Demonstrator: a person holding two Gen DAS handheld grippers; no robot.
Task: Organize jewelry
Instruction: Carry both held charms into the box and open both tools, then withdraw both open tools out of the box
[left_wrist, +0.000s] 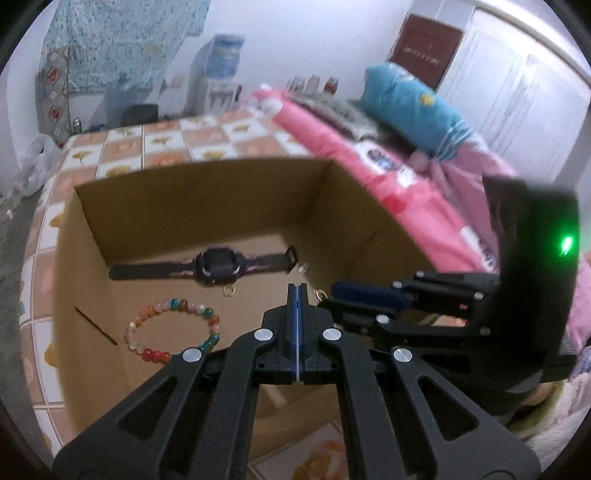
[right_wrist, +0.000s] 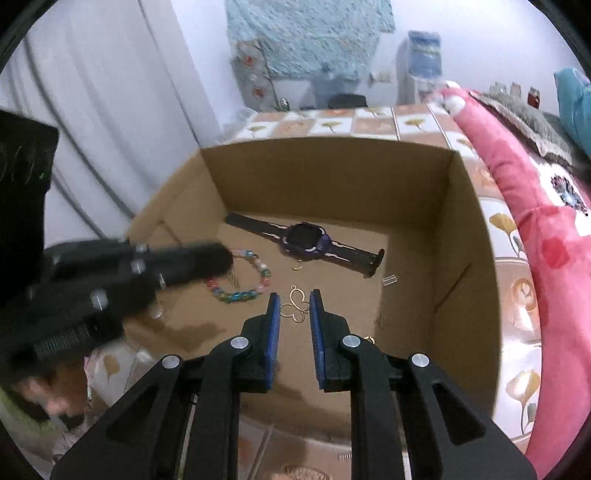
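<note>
The left gripper (left_wrist: 297, 286) is fully closed on nothing. The right gripper (right_wrist: 294, 297) hangs partly open and empty above a gold wire butterfly charm (right_wrist: 294, 306) on the floor of the open brown cardboard box (right_wrist: 469, 236). One dark purple-faced wristwatch (right_wrist: 304, 242) lies by the far wall, and one multicoloured bead bracelet (left_wrist: 173, 330) nearer the left wall.

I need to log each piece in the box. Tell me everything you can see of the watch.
The watch lies flat on the floor of the cardboard box, near its far wall, strap stretched out straight to both sides. Its case is squarish with rounded corners, dark with a purple rim and a dark, unlit screen. The strap looks like dark rubber with pale pinkish markings near the case and a buckle at one end. A small gold ring lies close beside the case. Neither hand-held gripper touches it.
</note>
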